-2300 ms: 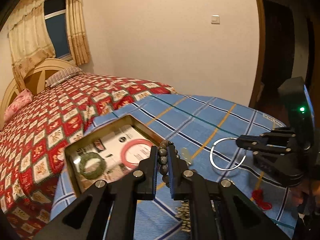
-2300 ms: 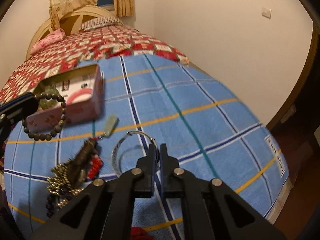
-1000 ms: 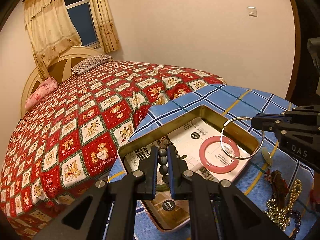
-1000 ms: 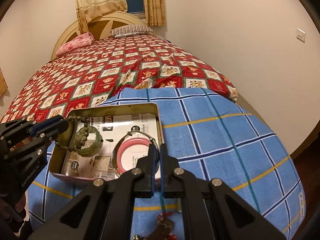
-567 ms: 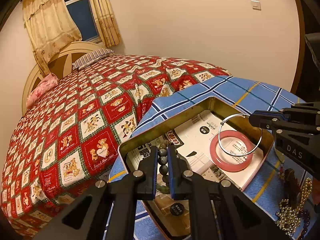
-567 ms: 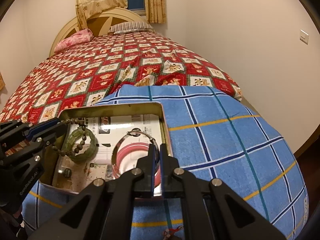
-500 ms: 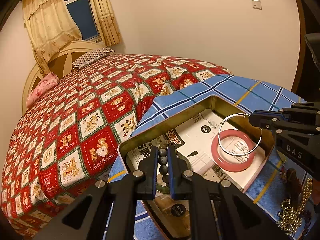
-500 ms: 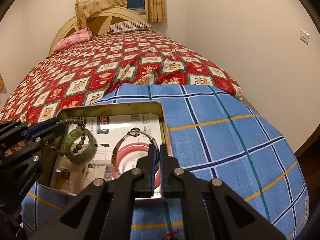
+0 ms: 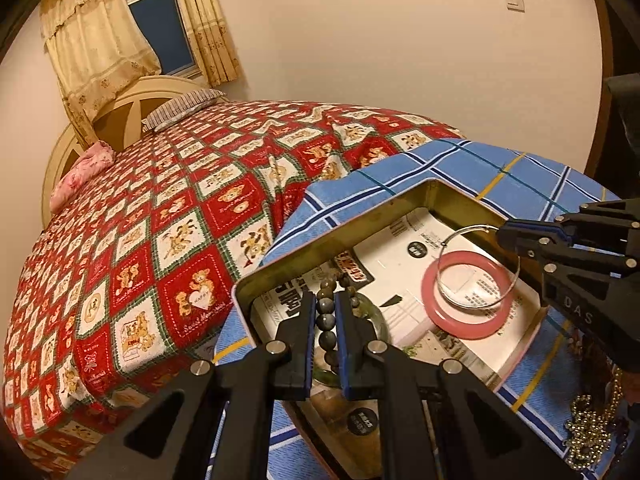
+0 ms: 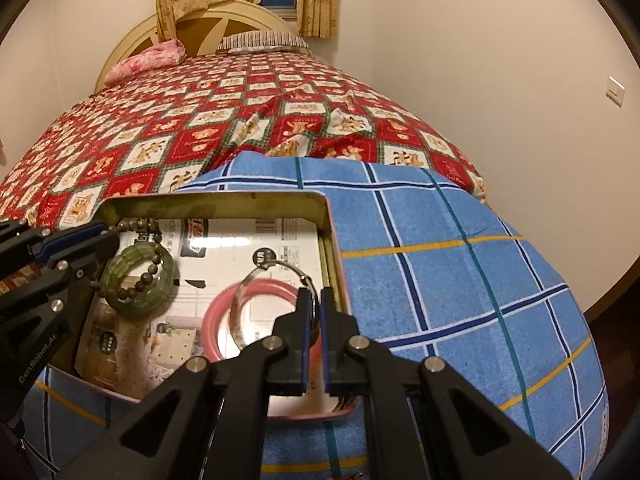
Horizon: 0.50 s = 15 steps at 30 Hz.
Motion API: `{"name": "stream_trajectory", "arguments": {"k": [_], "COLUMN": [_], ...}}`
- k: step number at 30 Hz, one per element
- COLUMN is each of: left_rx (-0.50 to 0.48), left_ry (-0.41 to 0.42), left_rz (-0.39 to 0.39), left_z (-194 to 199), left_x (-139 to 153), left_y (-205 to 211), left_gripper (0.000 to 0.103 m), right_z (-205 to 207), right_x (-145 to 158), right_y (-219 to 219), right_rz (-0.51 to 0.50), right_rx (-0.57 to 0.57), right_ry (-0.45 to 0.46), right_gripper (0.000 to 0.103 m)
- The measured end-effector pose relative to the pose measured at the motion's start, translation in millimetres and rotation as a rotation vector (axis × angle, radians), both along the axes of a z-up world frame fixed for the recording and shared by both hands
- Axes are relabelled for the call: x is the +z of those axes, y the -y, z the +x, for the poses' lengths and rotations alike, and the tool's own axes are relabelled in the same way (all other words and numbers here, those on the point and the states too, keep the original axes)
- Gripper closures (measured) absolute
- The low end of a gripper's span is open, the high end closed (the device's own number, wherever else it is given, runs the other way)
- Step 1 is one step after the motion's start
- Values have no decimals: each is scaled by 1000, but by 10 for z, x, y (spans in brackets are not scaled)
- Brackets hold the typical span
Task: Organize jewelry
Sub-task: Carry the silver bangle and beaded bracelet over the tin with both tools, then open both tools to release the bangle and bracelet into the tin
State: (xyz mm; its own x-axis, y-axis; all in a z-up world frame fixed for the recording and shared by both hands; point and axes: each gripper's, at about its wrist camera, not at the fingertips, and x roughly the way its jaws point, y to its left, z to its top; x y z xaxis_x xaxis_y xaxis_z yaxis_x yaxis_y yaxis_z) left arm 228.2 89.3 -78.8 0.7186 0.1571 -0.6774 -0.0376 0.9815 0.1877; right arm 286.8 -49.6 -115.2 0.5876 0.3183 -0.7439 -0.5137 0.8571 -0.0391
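An open gold tin point(image 9: 404, 200) point(image 10: 224, 198) lined with printed paper sits on a blue plaid cloth. In it lie a pink bangle point(image 9: 466, 326) point(image 10: 260, 285) and a green jade bracelet point(image 10: 136, 306). My left gripper point(image 9: 325, 308) point(image 10: 106, 240) is shut on a dark bead bracelet point(image 9: 325, 316) point(image 10: 150, 274) that hangs over the jade bracelet inside the tin. My right gripper point(image 10: 313, 300) point(image 9: 502, 236) is shut on a thin silver bangle point(image 9: 478, 266) point(image 10: 276, 270), held just above the pink bangle.
The blue plaid cloth point(image 10: 460, 280) covers the foot of a bed with a red patterned quilt point(image 9: 160, 220). A pile of gold bead chains and dark beads point(image 9: 592, 432) lies on the cloth right of the tin. A wall stands behind.
Both grippers carried their bracelets from the cloth to over the tin and lowered them. In the last half second both sank slightly further into the tin.
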Motion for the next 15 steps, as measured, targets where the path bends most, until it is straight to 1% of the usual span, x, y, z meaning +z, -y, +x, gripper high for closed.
{"name": "stream_trajectory", "arguments": {"k": [4,6,7,8,9,10,11,13,15], "left_rx": [6,9,10,11,14,18,20,9,7], "left_ry": [0,-1,1,6,13,31,44,63,61], "left_rz": [8,9,10,13,17,24,30,34,48], "left_z": [-14,-26,-36,-52,-70,-98,-121,-175,-199], "left_x": [21,29,35,45,59,84,106,153,161], "left_y": [30,37,40,45,50,58,66,88,105], "left_gripper": [92,86,77,63,55,43,38,37,37], "right_z": [-1,-11,-19,-29,-41,-52,-64,-89,-119], "right_x": [3,4,9,17,25,33,40,55,71], "right_y": [20,19,20,20,16,15,16,26,41], "right_rz": [4,1,1,2,2,1,-1,-1,-2], "right_rx": [-2,1,5,8,10,12,13,13,13], "right_ry": [-3,-2,-1,1,5,8,13,22,35], "right_gripper": [97,97,97,96,94,90,87,67,64]}}
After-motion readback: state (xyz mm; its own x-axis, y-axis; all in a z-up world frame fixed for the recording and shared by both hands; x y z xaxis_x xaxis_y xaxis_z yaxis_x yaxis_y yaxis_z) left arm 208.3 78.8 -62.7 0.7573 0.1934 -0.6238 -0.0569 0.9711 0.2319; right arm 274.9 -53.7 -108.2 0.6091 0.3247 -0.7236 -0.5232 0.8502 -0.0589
